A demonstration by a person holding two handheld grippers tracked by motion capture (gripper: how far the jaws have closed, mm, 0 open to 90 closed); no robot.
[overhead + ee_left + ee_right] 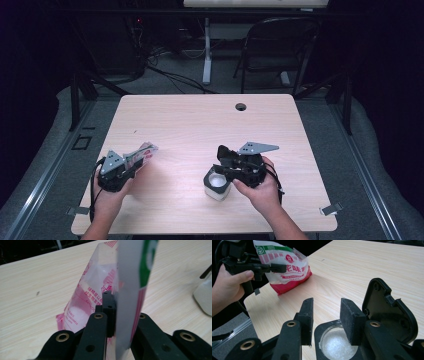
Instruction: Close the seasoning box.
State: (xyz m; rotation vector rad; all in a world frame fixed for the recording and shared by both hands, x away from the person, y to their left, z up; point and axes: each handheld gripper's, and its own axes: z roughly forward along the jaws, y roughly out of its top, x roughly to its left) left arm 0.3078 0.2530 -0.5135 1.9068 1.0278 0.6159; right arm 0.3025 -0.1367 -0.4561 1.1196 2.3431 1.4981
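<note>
High view: we see the left gripper (pixel 131 166) at the table's (pixel 200 120) left side, held in the person's left hand (pixel 107 192), its jaws clamped on the edge of a red-and-white printed bag (pixel 142 152) that sticks out ahead of them and rests on the wood. Well apart, to that gripper's right, the right gripper (pixel 226 162) sits in the right hand (pixel 260 187), directly over a white jar (pixel 217 184) with a black flip lid (pixel 226 152) standing open behind it.

Left gripper view: we look along the left gripper (pixel 117 315), whose jaws stand narrow and pinch the bag (pixel 100 290) edge-on between the pads. The bag's clear part shows white grains inside, and its lower corner touches the table just ahead of the jaws. A corner of the jar (pixel 203 295) lies far off at the right edge.

Right gripper view: the right gripper (pixel 327 320) has its jaws partly apart, with nothing between the pads. Just below and between them lies the jar's (pixel 337 342) open mouth, with white grains in it; the lid (pixel 387 310) stands tipped up just beside the right-hand jaw. Farther off, up and left of these jaws, we see the left gripper (pixel 275 267) holding the bag (pixel 289 272), whose bottom corner rests on the table.
</note>
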